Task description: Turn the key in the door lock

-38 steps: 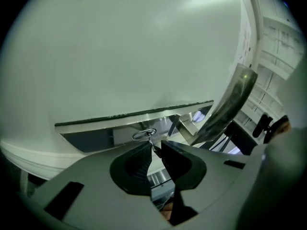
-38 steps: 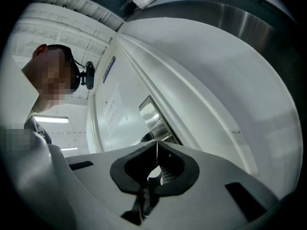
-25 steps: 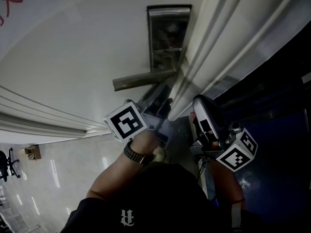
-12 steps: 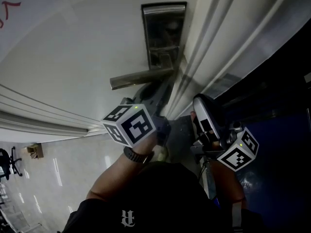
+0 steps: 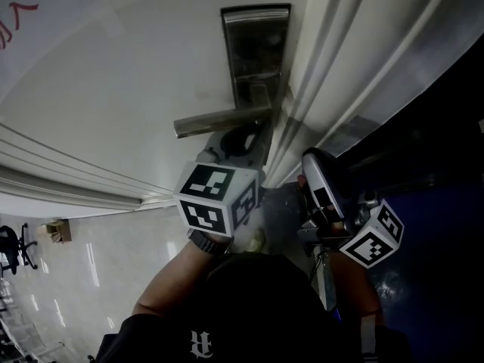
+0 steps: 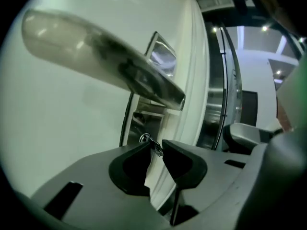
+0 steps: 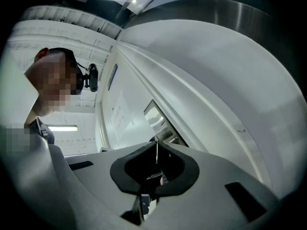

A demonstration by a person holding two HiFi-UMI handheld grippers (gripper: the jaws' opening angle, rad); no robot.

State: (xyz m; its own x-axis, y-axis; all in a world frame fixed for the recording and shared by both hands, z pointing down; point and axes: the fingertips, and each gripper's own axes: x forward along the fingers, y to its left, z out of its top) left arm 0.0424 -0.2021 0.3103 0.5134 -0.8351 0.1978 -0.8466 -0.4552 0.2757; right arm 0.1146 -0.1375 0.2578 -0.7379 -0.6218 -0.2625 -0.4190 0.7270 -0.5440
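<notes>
A metal lock plate [image 5: 255,51] with a lever handle [image 5: 223,119] sits on the white door [image 5: 113,89]. My left gripper [image 5: 242,139] reaches in just under the handle, its marker cube [image 5: 219,199] facing up. In the left gripper view the jaws [image 6: 154,146] are shut on a small key [image 6: 152,144] with a ring, right at the plate [image 6: 144,111], and the handle [image 6: 105,66] crosses overhead. My right gripper [image 5: 321,184] hangs by the door's edge, away from the lock. Its jaws [image 7: 157,146] are shut with nothing in them.
The door's moulded edge [image 5: 333,66] runs diagonally between the two grippers. Dark blue floor [image 5: 431,263] lies to the right and pale glossy floor [image 5: 68,271] at lower left. Paper is taped to the door [image 5: 113,10] at upper left. A person's head shows in the right gripper view.
My left gripper has rolled about its own axis under the handle, so its marker cube shows other faces. The right gripper has stayed put.
</notes>
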